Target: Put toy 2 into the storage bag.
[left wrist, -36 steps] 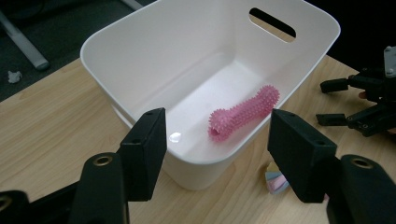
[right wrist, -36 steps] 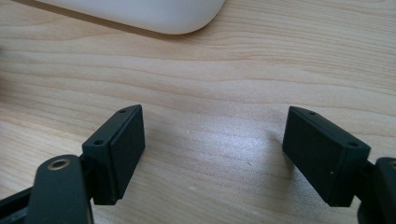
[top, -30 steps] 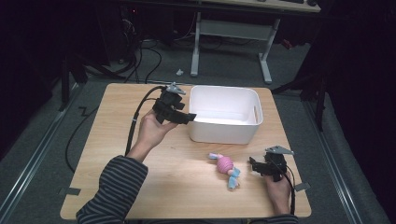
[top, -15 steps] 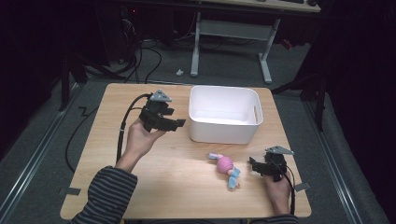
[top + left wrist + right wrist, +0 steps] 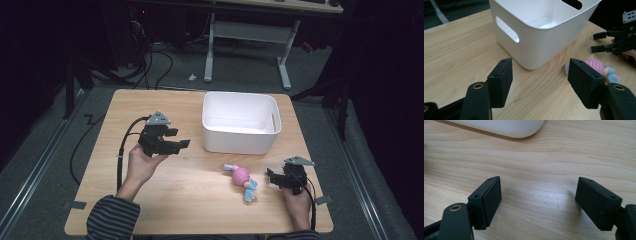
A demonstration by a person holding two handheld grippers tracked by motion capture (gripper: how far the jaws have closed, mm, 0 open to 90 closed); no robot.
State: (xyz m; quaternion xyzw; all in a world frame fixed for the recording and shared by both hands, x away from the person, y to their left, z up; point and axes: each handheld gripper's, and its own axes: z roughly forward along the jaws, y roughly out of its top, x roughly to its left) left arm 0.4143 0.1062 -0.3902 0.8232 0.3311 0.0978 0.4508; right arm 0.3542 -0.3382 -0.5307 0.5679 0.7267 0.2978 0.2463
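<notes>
Pink and blue soft toy (image 5: 242, 180) lying on its side on the wooden table (image 5: 190, 200), just in front of the white bin (image 5: 240, 122) and a little to the right of its middle, apart from the bin wall. Not held by anything. In the left gripper view, partly visible (image 5: 599, 68) behind the right jaw.

Right gripper (image 5: 274, 178) resting low near the table, just beside the toy on its right, jaws spread wide and empty (in its own view (image 5: 537, 203) bare wood between the pads, and a corner of the bin at the top edge). Left gripper (image 5: 181, 139) raised above the table to the left of the bin, jaws also spread and holding nothing, pointing toward the bin and the toy (image 5: 540, 86).

Judged step: approach before the grasp, toy not yet taken. Probably the next move for the right gripper: turn a little toward the toy, bring the open jaws around the pink body, then close gently, since a soft thing gives under pressure.

Bin empty and open on top, so a likely place for the toy; only its front wall to be cleared when lifting over. Table otherwise free around the toy. Left gripper well apart, not in the way. Trailing black cable (image 5: 125, 145) at the left side, far from the path.
</notes>
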